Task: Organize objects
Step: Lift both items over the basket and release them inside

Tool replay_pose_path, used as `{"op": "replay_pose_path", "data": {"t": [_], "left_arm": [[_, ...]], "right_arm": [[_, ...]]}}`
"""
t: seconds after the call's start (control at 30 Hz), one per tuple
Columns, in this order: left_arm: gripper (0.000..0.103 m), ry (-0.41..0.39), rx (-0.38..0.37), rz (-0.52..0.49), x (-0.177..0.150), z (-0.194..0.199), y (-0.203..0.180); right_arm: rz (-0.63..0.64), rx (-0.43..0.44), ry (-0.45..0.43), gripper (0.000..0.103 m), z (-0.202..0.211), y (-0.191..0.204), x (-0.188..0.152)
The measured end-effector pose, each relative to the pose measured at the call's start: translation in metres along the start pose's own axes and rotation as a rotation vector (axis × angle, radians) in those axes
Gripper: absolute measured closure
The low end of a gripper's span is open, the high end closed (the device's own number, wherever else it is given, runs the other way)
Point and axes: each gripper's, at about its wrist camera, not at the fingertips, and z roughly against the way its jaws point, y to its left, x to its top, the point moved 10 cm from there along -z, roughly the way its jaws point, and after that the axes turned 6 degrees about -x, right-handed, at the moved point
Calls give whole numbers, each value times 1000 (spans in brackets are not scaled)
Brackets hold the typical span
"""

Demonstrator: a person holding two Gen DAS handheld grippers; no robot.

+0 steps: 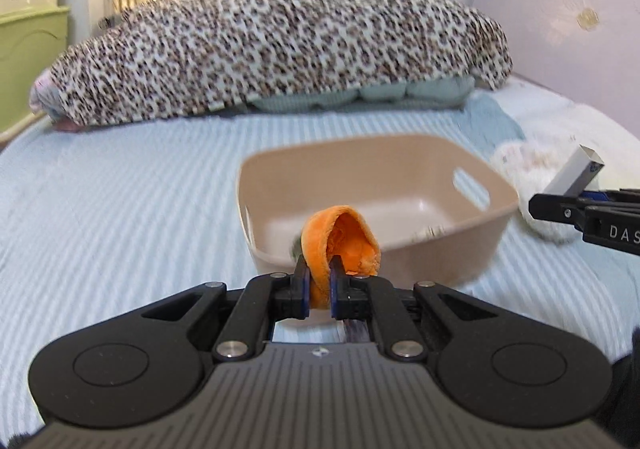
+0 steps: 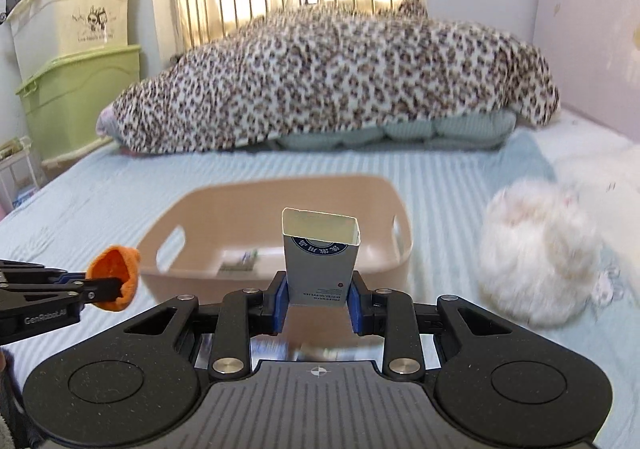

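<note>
- Right now I am pinching a soft orange plush piece (image 1: 340, 245) between the narrow-set fingers of my left gripper (image 1: 320, 285), just in front of the near wall of a beige plastic bin with cut-out handles (image 1: 452, 249).
- From the right wrist view that orange plush piece (image 2: 114, 277) is hanging off my left gripper (image 2: 112, 287) beside the bin's left end (image 2: 160, 277).
- I am clamping a small grey cardboard box with an open top and a dark round emblem (image 2: 320, 257) upright in my right gripper (image 2: 319, 303), its blue pads pressing both side faces.
- That box (image 1: 576, 173) is showing tilted at the right edge of the left view, beyond the bin's right rim.
- A small flat packet (image 2: 240, 263) is lying on the bin's floor.
- The bin is sitting on a pale blue striped bedspread (image 1: 120, 217).
- A fluffy white plush ball (image 2: 540, 249) is resting on the bedspread near the bin's right side.
- A leopard-print blanket heap (image 1: 272, 45) is lying well behind the bin.
</note>
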Motion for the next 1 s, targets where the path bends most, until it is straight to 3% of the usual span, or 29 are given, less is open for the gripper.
{"op": "replay_pose_path", "data": {"t": [0.23,0.43,0.77,1.0], "left_arm": [[93,-46,36,20,42,-28,0],[93,-22,86,43,57,-76,4],[93,140,149,27,24,-147,14],[89,189,163,35,10,-153,26]], "right_arm": [[7,-15,-53,75,-21,-1,35],[14,-16,-16,75,-61,4,43],[60,-55,92,75,-127,15,19],[83,-70,167,75,-148,16,1]]}}
